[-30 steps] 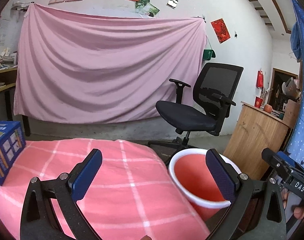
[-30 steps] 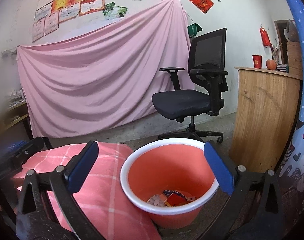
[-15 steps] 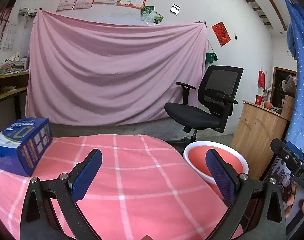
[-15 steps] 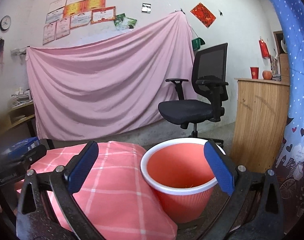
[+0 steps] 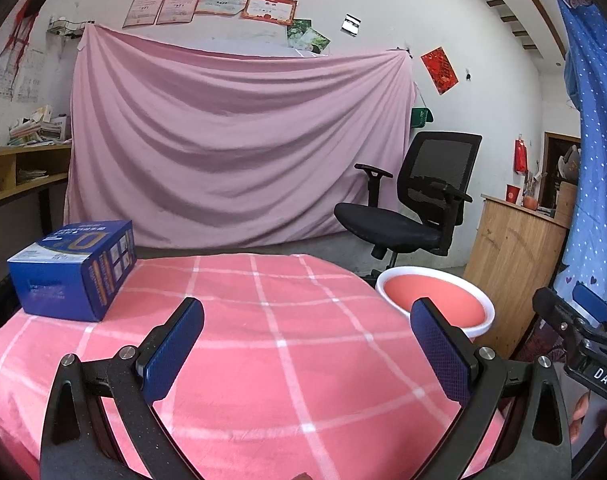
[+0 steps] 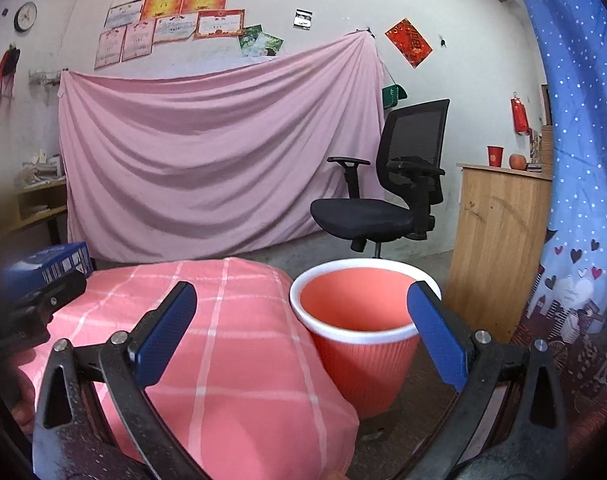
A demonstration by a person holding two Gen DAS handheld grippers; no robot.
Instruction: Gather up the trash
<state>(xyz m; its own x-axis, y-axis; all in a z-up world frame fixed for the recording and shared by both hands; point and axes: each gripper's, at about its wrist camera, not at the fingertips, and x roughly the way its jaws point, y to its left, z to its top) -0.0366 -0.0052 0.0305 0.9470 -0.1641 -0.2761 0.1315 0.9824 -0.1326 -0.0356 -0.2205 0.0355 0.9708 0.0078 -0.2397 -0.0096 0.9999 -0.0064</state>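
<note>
A coral waste bin (image 6: 357, 328) with a white rim stands on the floor just right of the table; in the left wrist view the waste bin (image 5: 435, 298) shows past the table's right edge. Its bottom is hidden from here. My left gripper (image 5: 309, 348) hovers open over the pink checked tablecloth (image 5: 263, 340), nothing between its blue pads. My right gripper (image 6: 303, 328) is open too, straddling the table edge and the bin's near rim. A blue cardboard box (image 5: 73, 268) sits at the table's far left corner.
A black office chair (image 6: 387, 196) stands behind the bin. A wooden cabinet (image 6: 499, 248) with a red cup and a fruit on top is right of it. A pink sheet (image 5: 231, 148) hangs on the back wall, a blue curtain (image 6: 575, 160) at right.
Both grippers have pulled back and up from the bin. The trash at its bottom is now out of sight, and more of the table and the blue box show.
</note>
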